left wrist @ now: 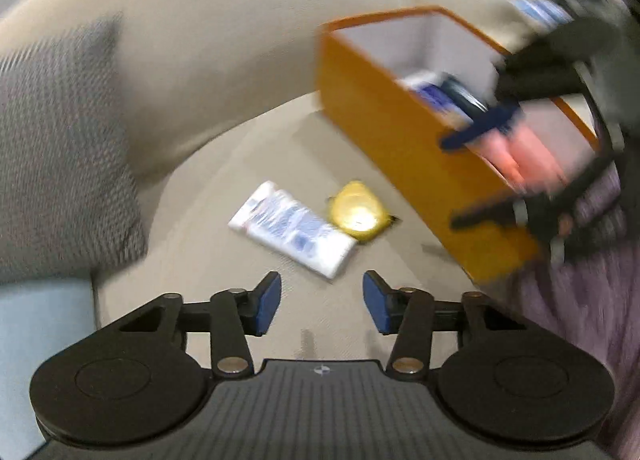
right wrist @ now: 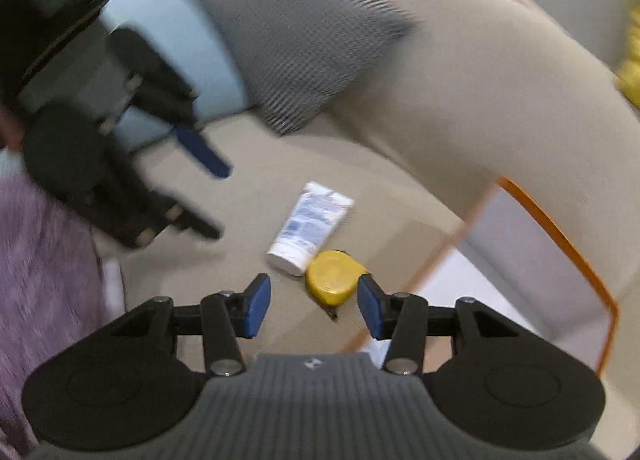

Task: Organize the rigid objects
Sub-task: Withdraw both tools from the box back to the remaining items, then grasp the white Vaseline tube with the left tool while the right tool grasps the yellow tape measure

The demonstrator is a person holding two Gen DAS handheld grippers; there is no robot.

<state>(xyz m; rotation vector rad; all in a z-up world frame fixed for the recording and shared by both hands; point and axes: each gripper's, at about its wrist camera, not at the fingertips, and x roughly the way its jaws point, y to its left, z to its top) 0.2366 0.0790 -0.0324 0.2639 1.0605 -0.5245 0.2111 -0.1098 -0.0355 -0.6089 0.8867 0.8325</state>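
Note:
A white tube with blue print (left wrist: 294,230) lies on the beige sofa seat, touching a yellow tape measure (left wrist: 358,209). Both show in the right wrist view too: the tube (right wrist: 310,225) and the tape measure (right wrist: 332,276). My left gripper (left wrist: 322,302) is open and empty just short of the tube. My right gripper (right wrist: 314,306) is open and empty, hovering just above the tape measure. An orange box (left wrist: 400,131) stands to the right with several items inside, among them something pink. In the left wrist view the right gripper (left wrist: 480,175) hangs at the box's near wall.
A grey patterned cushion (left wrist: 60,163) and a light blue cushion (right wrist: 176,55) lean on the sofa back. A purple fuzzy blanket (right wrist: 44,260) lies at the seat's edge. The orange box rim (right wrist: 560,236) is beside my right gripper. The left gripper (right wrist: 204,187) hangs over the seat.

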